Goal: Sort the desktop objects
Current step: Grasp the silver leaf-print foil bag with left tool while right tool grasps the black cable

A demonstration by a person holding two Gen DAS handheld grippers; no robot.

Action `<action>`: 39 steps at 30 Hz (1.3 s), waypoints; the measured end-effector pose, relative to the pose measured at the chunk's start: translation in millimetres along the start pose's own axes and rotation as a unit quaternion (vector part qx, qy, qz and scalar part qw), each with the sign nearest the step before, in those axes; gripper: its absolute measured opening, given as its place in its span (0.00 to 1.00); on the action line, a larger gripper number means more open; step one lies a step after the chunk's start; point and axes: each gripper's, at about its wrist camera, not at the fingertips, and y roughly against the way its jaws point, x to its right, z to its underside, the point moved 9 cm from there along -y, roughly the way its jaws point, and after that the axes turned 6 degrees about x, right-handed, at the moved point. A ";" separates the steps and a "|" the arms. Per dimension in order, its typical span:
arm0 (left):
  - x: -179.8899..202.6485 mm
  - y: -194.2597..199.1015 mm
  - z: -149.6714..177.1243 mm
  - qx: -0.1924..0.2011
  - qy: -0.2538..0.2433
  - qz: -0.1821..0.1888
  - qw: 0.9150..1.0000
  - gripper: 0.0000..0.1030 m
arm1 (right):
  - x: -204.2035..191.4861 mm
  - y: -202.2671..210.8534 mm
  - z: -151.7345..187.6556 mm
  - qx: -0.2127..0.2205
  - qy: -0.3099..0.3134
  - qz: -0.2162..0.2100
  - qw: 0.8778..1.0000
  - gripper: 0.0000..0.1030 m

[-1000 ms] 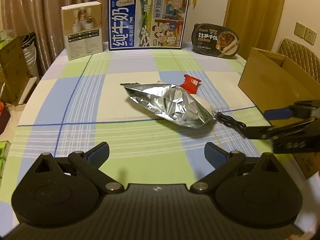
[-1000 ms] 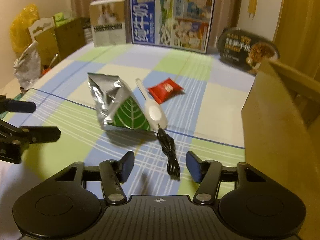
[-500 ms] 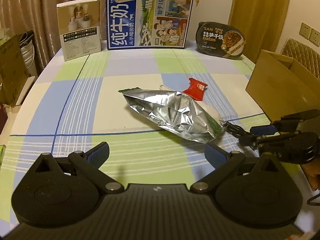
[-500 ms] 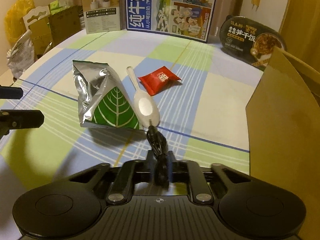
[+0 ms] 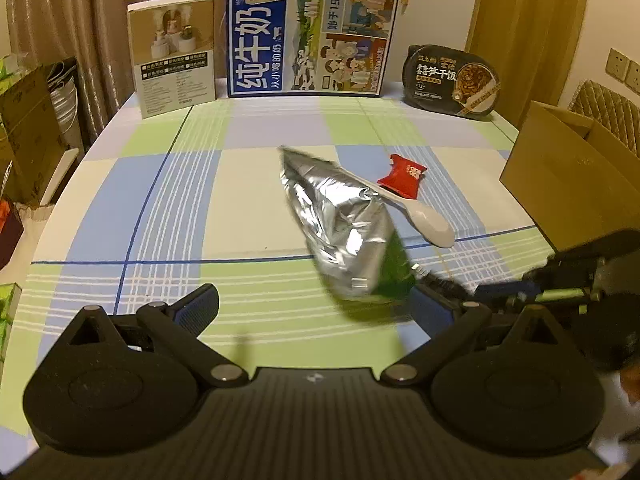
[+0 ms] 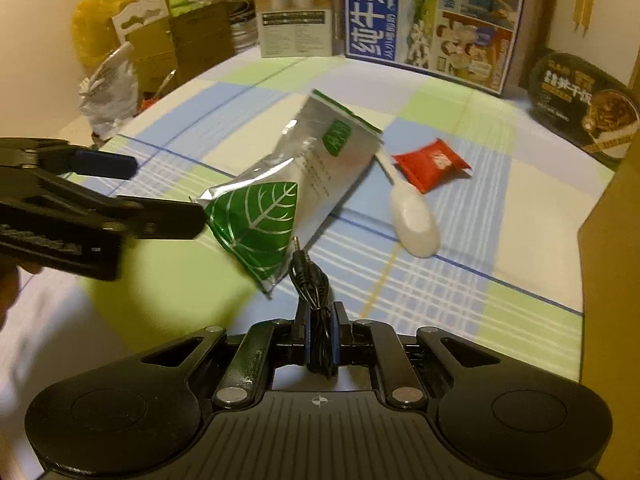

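Note:
My right gripper (image 6: 320, 332) is shut on a black audio cable (image 6: 310, 276), whose plug sticks up in front of the fingers. The cable end (image 5: 440, 282) runs under a silver bag with a green leaf print (image 6: 288, 196), and the bag's near end looks tipped up. The same bag (image 5: 340, 220) reaches in between the fingers of my open left gripper (image 5: 316, 308), which touches nothing. Behind the bag lie a white spoon (image 6: 412, 220) and a red packet (image 6: 432, 164). At the left of the right wrist view, the left gripper (image 6: 168, 192) stands close to the bag's leaf corner.
An open cardboard box (image 5: 568, 176) stands on the table's right side. At the back are a blue milk carton box (image 5: 312, 36), a beige box (image 5: 172, 52) and a black meal bowl (image 5: 452, 80). Bags and cartons (image 6: 132, 52) crowd the floor left of the table.
The right gripper has closed on the cable and shifted towards the left gripper. The silver bag has swung round, its leaf end now nearer the left gripper. The left gripper stays open.

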 end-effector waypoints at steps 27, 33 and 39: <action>18.2 -81.6 -6.6 -0.058 0.026 0.023 0.998 0.90 | 50.5 -4.4 8.5 -0.015 -0.043 0.066 0.997 0.35; 20.3 -85.0 -7.9 -0.064 0.035 0.026 0.997 0.65 | 51.9 -5.4 8.8 -0.016 -0.047 0.059 0.997 0.34; 23.4 -71.3 -3.1 -0.066 0.021 0.033 0.997 0.52 | 49.2 -2.6 8.7 -0.022 -0.065 0.047 0.997 0.11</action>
